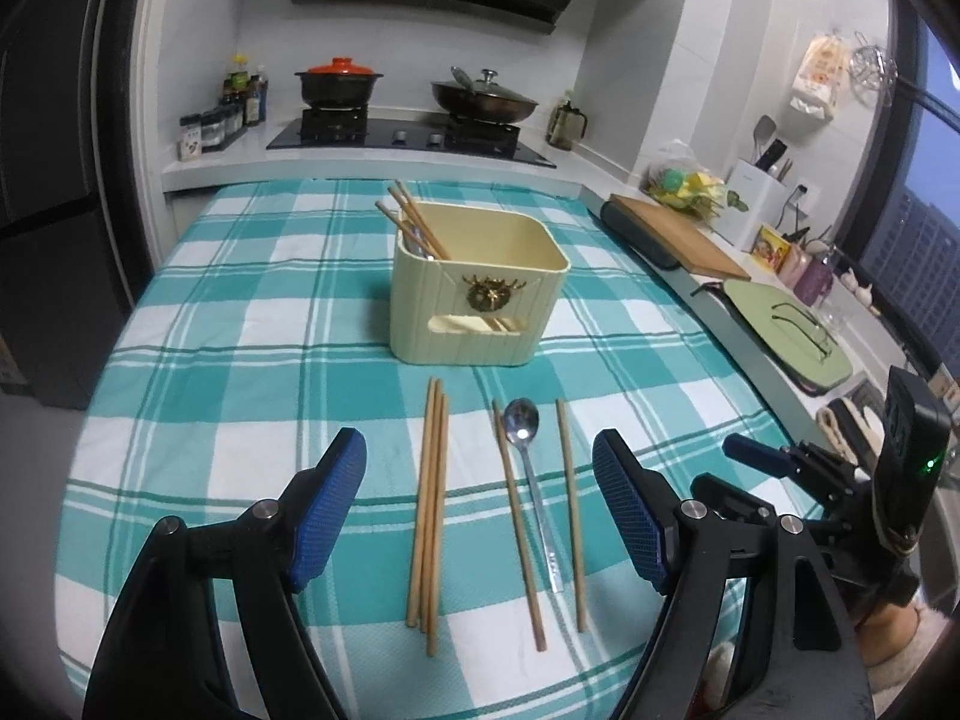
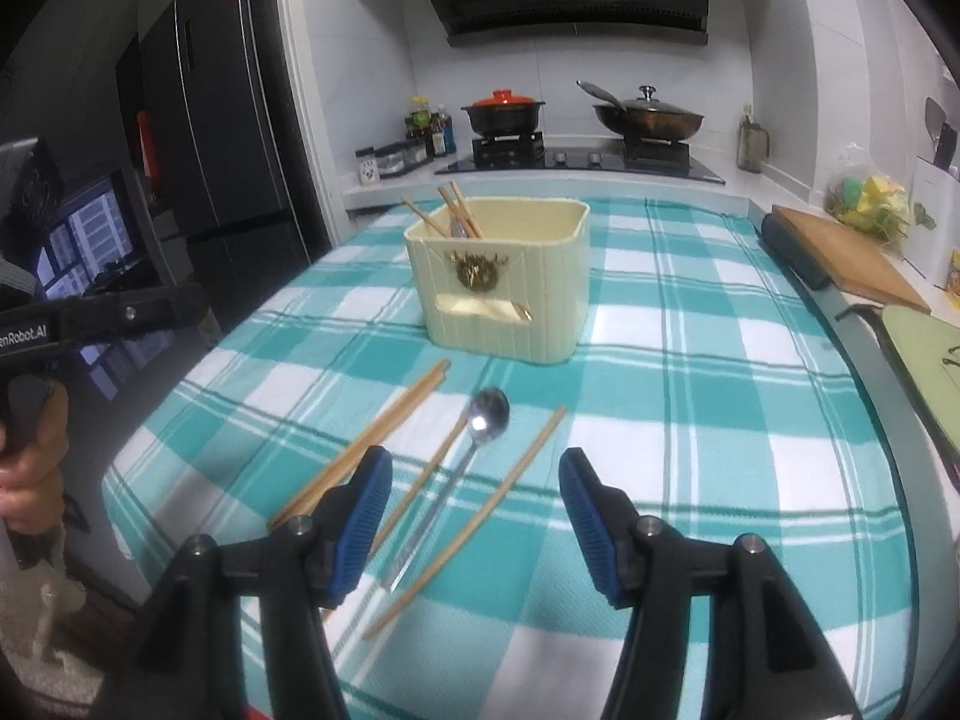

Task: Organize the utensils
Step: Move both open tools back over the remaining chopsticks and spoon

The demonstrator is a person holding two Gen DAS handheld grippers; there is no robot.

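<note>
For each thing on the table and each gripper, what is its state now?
Utensil box: upright, open top, chopsticks and a spoon already inside.
Three chopsticks: lying bunched together on the cloth.
Spoon: lying flat, bowl up, between two single chopsticks.
Left gripper: open, holding nothing.
Right gripper: open, holding nothing.

The checked tablecloth (image 1: 240,360) carries a cream holder (image 1: 480,306), chopsticks (image 1: 429,510) and spoon (image 1: 531,468).

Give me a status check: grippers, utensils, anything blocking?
Left gripper open, empty; right gripper open, empty. Chopsticks and spoon loose on cloth, some chopsticks already in holder. Nothing in the way.
</note>
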